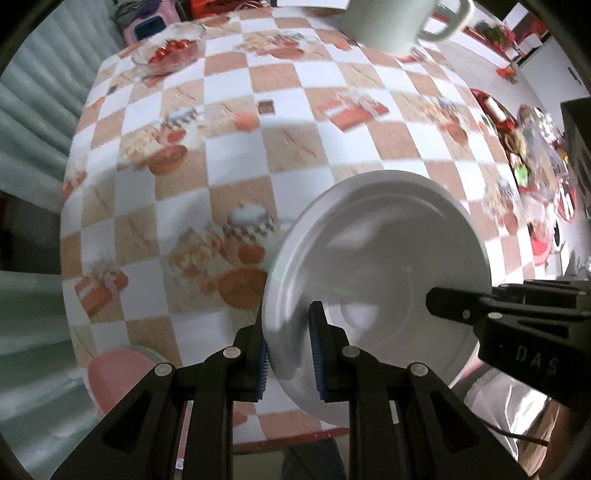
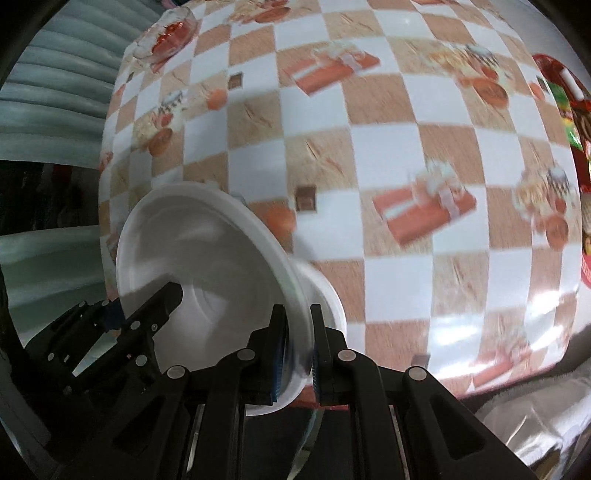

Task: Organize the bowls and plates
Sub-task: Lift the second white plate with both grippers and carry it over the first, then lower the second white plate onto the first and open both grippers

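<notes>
A white bowl (image 1: 380, 258) hangs tilted above the checkered table, carried by both grippers at once. My left gripper (image 1: 288, 332) is shut on its near rim, blue pads on either side of the edge. My right gripper (image 1: 441, 299) clamps the opposite rim from the right; only one of its fingers shows there. In the right wrist view the same bowl (image 2: 192, 240) shows its hollow and its round foot. There my right gripper (image 2: 297, 325) pinches the rim, and my left gripper (image 2: 140, 306) grips the far side at the lower left.
The table wears an orange-and-white checkered cloth (image 1: 221, 110). A glass bowl with red contents (image 1: 166, 55) stands at the far left, a pale mug (image 1: 391, 22) at the back. A red tray of snacks (image 1: 517, 140) is on the right, and a pink round object (image 1: 118, 376) at the near left edge.
</notes>
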The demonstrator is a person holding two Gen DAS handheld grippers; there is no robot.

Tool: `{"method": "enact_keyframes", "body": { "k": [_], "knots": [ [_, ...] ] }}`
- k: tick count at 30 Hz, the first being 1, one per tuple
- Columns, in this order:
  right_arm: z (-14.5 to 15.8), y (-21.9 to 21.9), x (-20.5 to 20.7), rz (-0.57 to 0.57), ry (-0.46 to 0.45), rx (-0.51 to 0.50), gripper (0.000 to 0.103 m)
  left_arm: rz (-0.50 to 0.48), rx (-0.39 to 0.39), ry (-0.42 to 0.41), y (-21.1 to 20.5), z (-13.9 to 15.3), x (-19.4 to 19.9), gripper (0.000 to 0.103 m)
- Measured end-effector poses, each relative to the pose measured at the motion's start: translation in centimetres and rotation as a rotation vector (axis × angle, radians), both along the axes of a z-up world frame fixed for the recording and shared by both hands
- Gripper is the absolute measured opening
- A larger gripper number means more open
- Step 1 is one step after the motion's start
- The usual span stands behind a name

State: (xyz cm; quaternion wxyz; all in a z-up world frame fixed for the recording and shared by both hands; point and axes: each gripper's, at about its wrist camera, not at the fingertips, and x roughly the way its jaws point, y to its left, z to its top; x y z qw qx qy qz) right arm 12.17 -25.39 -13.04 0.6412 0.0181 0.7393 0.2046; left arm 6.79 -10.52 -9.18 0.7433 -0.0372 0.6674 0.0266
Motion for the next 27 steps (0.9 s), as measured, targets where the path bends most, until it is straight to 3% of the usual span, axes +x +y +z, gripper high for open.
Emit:
{"method": "enact_keyframes", "body": {
  "k": [17,19,22,23,25,26,27],
  "knots": [
    [-2.4,-1.5,-2.6,-0.044,0.033,-0.029,0.013,-0.044,-0.014,0.066,-1.4,-2.4,-1.7,0.022],
    [-2.5,-1.6,-2.6,-0.046,0.034,-0.027,0.013,-0.041,-0.010,0.065,-1.4,-2.5,-1.7,0.026],
    [-2.5,-1.7,-2.5,-0.047,0.037,-0.033,0.014,-0.039,0.008,0.062,-1.3,-2.4,-1.9,0.055],
    [-2.5,-1.7,-2.4,-0.048,0.039,-0.038,0.019,-0.034,0.010,0.053,-1.1,-2.2,-2.0,0.066],
    [-2.4,-1.8,-2.3,-0.054,0.033,-0.041,0.052,-0.027,0.012,0.041,-0.8,-2.0,-2.1,0.073],
    [-2.2,-1.9,-2.2,-0.056,0.023,-0.042,0.077,-0.022,0.012,0.038,-0.5,-1.9,-2.2,0.078],
    [-2.0,-2.1,-2.2,-0.062,0.011,-0.041,0.082,-0.017,0.011,0.037,-0.3,-1.8,-2.3,0.080]
  ]
}}
